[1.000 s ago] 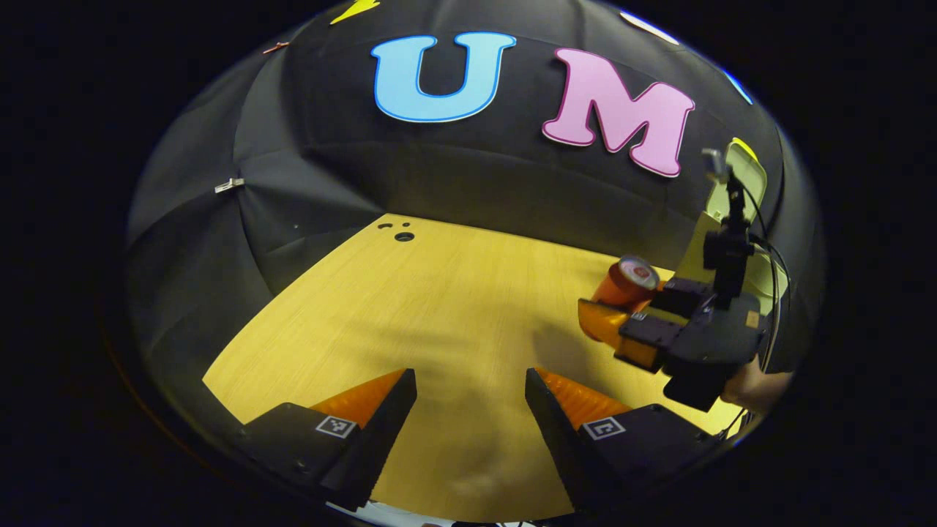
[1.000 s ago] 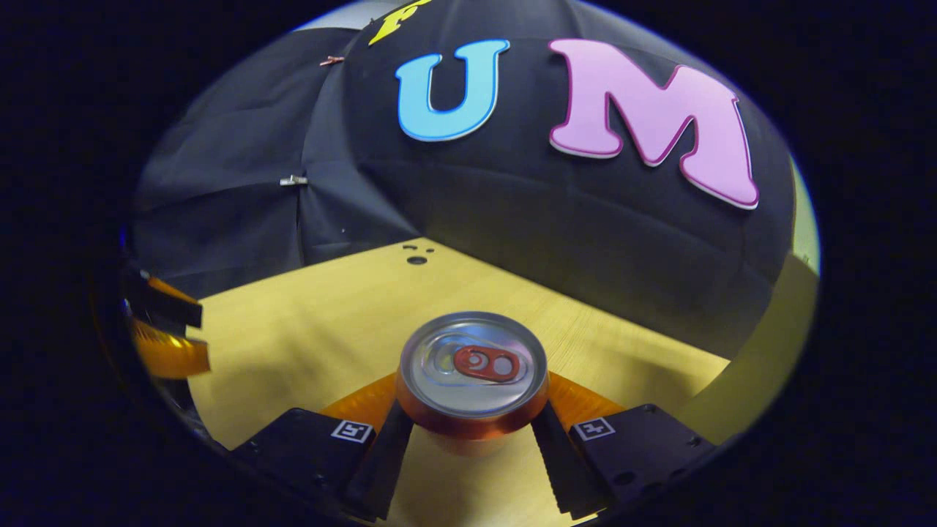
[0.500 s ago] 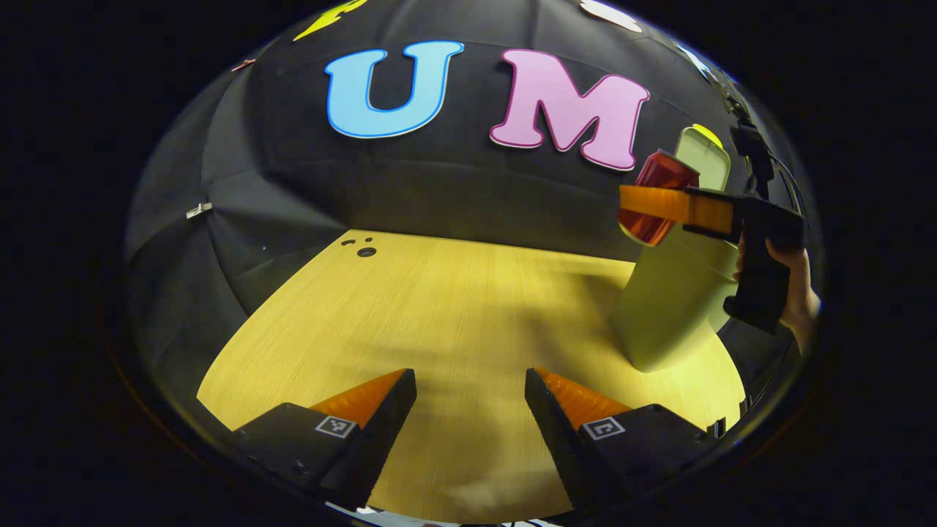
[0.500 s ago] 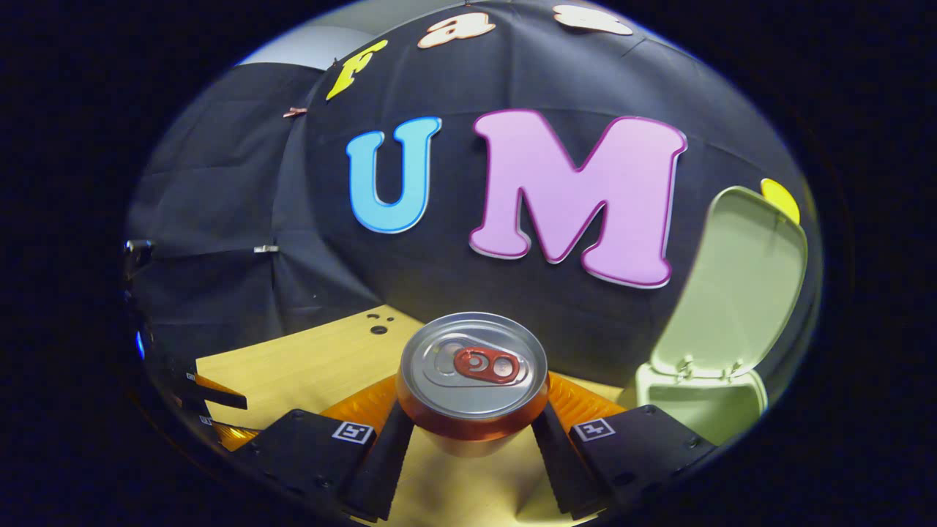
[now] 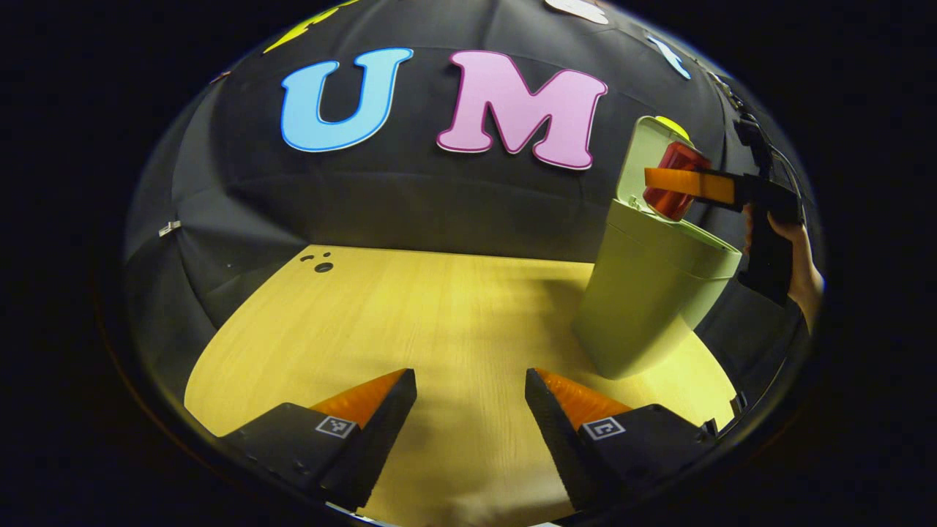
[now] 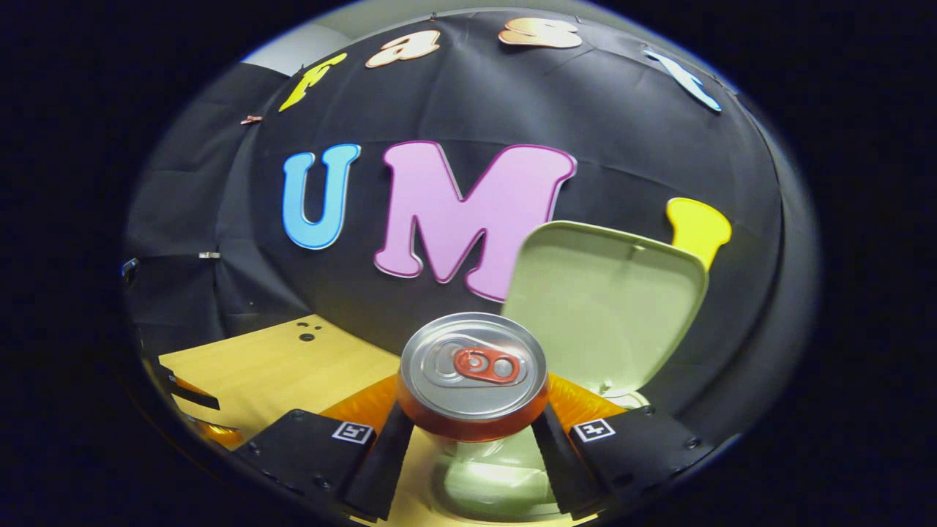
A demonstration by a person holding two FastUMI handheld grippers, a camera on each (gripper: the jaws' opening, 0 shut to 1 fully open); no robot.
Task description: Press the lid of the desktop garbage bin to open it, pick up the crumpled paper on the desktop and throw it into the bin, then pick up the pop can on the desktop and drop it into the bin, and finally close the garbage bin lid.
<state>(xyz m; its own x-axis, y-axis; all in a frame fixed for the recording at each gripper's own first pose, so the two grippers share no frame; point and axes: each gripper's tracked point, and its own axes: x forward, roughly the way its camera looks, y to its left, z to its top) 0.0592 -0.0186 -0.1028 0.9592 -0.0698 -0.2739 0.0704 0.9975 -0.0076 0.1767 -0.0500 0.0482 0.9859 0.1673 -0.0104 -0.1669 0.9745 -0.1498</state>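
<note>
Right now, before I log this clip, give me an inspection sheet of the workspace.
Surface: wooden desktop, bare, small holes near its far corner.
Job's things: pop can held over the open garbage bin; lid raised upright. Crumpled paper: nothing seen on the desktop.
Clutter: nothing seen.
Grippers: right gripper has both fingers pressed on the can; left gripper is open, holding nothing, low over the desktop.
Cables: a dark cable runs above the right gripper.
Surroundings: black cloth wall; a person's hand holds the right gripper.
</note>
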